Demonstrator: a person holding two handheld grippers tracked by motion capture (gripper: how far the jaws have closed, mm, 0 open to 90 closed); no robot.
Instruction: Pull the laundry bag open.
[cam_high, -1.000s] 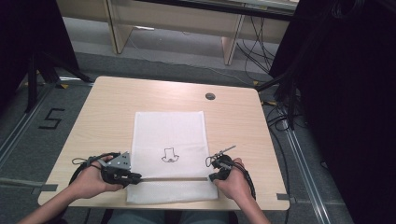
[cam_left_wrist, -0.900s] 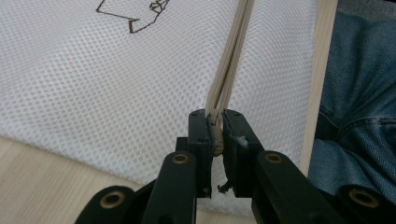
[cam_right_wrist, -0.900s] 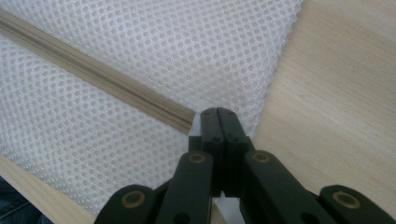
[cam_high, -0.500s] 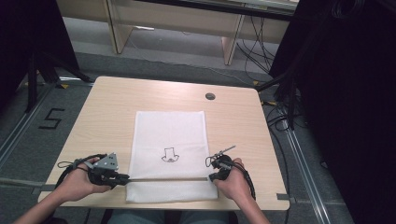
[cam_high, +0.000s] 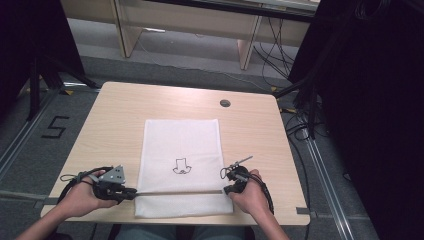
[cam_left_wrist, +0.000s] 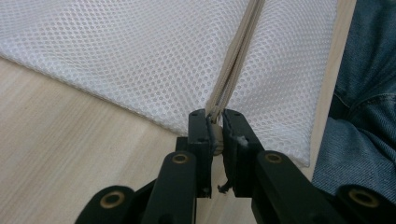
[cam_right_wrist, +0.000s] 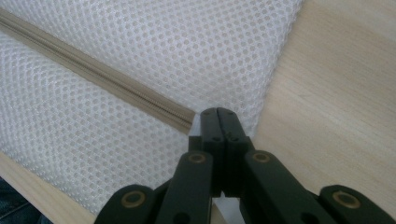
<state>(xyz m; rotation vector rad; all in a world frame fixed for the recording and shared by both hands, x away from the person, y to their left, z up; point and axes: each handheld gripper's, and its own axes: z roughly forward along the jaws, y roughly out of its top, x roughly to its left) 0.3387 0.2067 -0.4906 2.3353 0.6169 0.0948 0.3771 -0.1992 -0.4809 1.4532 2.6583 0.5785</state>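
Low over the mesh bag (cam_high: 181, 165), left gripper (cam_high: 131, 191), right gripper (cam_high: 228, 189), level, facing inward

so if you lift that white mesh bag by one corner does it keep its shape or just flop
Probably flops: the mesh bag is thin open netting lying flat on the table. Likely very light, since it looks empty. The zipper may stay a bit straighter than the mesh around it.

You have a round dark grommet (cam_high: 225, 103) near the surface's (cam_high: 120, 120) far right corner; a floor marking "5" (cam_high: 55, 127) lies beyond its left edge.
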